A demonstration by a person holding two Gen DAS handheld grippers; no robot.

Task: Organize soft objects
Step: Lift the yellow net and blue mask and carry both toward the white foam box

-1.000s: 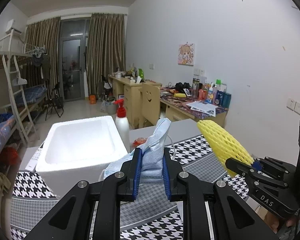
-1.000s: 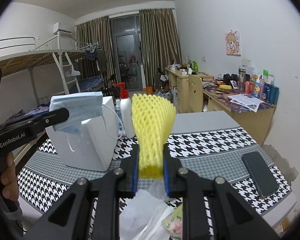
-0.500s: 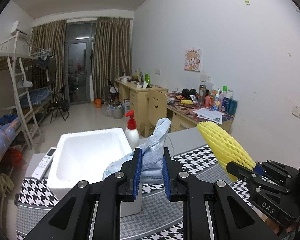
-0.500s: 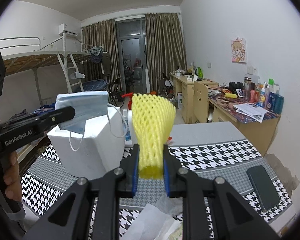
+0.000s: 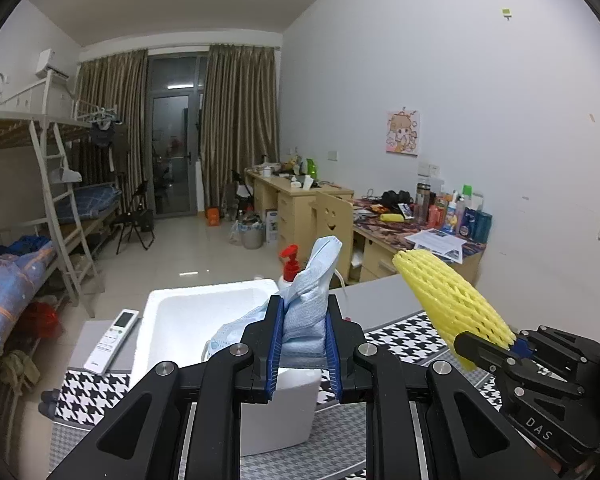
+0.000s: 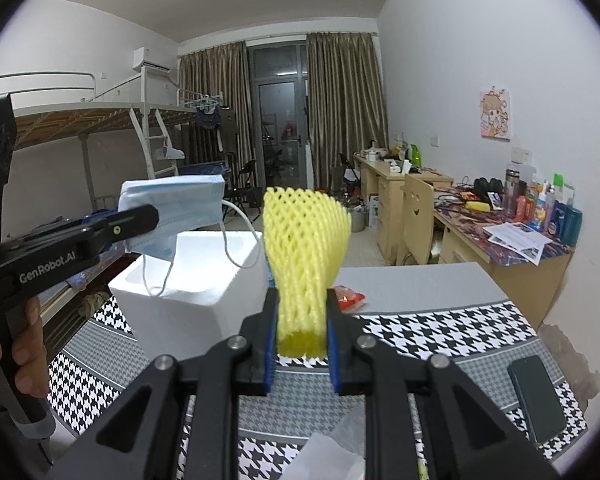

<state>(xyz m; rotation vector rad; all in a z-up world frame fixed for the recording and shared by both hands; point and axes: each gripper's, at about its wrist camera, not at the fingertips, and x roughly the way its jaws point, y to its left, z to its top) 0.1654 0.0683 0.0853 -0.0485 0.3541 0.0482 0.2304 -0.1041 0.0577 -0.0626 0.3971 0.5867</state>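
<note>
My left gripper (image 5: 303,334) is shut on a light-blue face mask (image 5: 308,308), held up over the near side of an open white foam box (image 5: 188,312). In the right wrist view the same mask (image 6: 180,208) hangs from the left gripper (image 6: 140,220) above the box (image 6: 188,284), ear loops dangling. My right gripper (image 6: 302,328) is shut on a yellow foam net sleeve (image 6: 304,248), upright, to the right of the box. The left wrist view shows that sleeve (image 5: 448,300) at right in the right gripper (image 5: 496,350).
The table wears a houndstooth cloth (image 6: 440,328). A red-capped pump bottle (image 5: 290,264) stands behind the box, a white remote (image 5: 112,340) to its left. A black phone (image 6: 536,396) lies near the right edge, a red packet (image 6: 348,300) mid-table, crumpled plastic (image 6: 324,456) nearest. A hand (image 6: 4,356) holds the left handle.
Both grippers have risen a little with their loads and the views tilted up. The box and table have sunk lower in both pictures. Both grips are unchanged.
</note>
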